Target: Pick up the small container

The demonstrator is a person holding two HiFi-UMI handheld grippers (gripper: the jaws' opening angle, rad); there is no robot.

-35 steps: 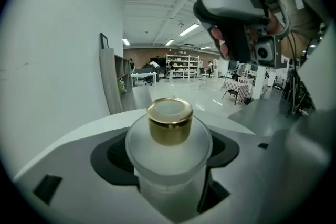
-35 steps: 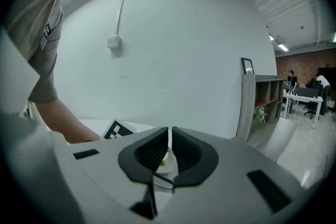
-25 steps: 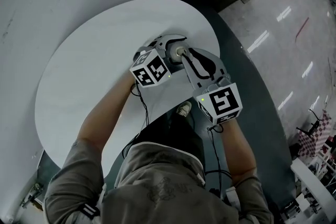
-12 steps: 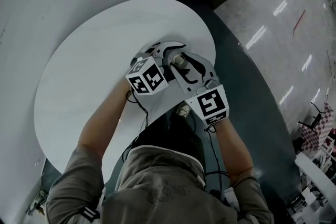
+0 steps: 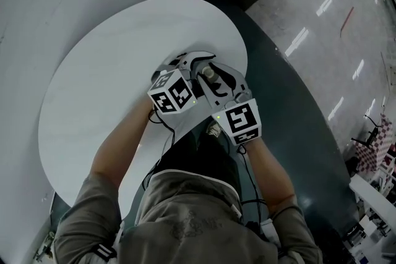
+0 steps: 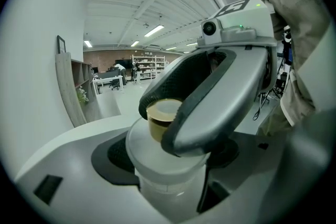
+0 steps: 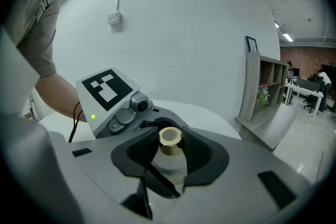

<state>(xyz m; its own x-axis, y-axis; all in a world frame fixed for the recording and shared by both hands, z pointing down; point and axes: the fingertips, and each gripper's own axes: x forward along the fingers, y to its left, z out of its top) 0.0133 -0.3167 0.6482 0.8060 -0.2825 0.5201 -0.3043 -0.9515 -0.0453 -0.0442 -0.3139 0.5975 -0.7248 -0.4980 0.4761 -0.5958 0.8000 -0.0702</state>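
Round white table [image 5: 93, 89], small container [image 5: 210, 72] possibly resting near its edge

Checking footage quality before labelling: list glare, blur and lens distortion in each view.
Head view: bright glare streaks the glossy floor; the white table is evenly lit. Left gripper view: strong fisheye bending, black corners, the close small container soft. Right gripper view: same black corners, gold cap fairly sharp.

Table [image 5: 93, 96], left of frame: plain white. Jar [image 6: 168, 181]: milky translucent, white lid. Cap [image 7: 169, 140] on top: gold-tan. Jaws: grey shells, black pebbled pads [image 7: 198, 150]. Cubes [image 5: 174, 90]: black-and-white square markers, one green dot each. Floor [image 5: 297, 114], right: dark grey-teal. Shirt [image 5: 185, 213]: olive-grey.
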